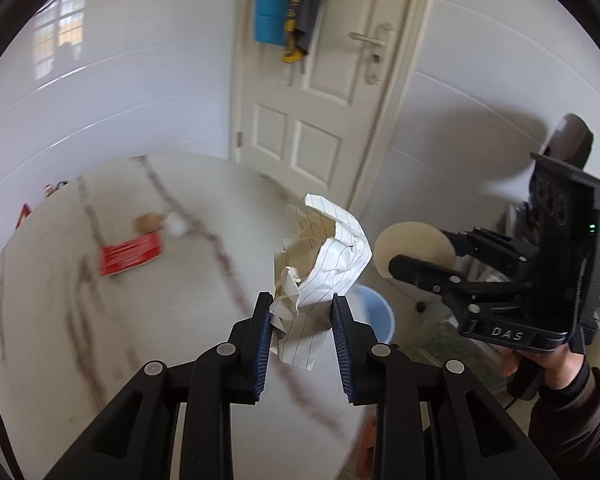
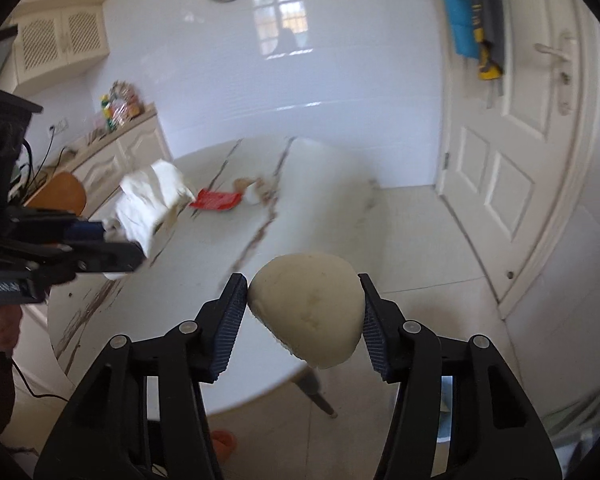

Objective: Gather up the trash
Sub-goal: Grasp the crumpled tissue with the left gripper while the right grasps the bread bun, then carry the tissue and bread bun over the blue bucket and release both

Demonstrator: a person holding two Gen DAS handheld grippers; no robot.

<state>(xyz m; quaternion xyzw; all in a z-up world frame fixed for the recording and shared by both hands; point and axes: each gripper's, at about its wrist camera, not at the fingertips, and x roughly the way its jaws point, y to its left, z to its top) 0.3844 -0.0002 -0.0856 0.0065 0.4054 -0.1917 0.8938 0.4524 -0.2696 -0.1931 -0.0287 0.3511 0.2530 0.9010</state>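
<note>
**Both tongs loaded above the round desk**

Crumpled lined paper [image 1: 320, 276] is pinched at its lower end between the blue pads of the left tongs [image 1: 300, 320], which are narrowed onto it and angled downward over the desk [image 1: 80, 360]; most of the sheet is seen rising above and beyond the fingertips. In the right wrist view the same left tongs [image 2: 134, 254] are shown at the left edge, reaching in sideways with the white paper [image 2: 148, 204] bunched at their tip, and the hand carrying them is partly seen at the lower left.

Further left on the desk, well apart from both tongs, a red packet [image 1: 132, 254] is seen lying flat, with a brownish scrap [image 1: 150, 222] and a small white piece [image 1: 176, 226] just beyond it; all three are blurred.

To the right, a pale bun [image 2: 310, 312] is gripped between the pads of the right tongs [image 2: 304, 312], set at a middling width around it and tilted downward over the desk's near edge. In the left wrist view the right tongs [image 1: 384, 252] are shown reaching leftward with the bun [image 1: 414, 246] at their tip, held by a hand [image 1: 548, 364] in a dark sleeve [image 1: 572, 420]. A light blue bin [image 1: 376, 312] is seen on the floor below the paper, beyond the desk edge.
</note>
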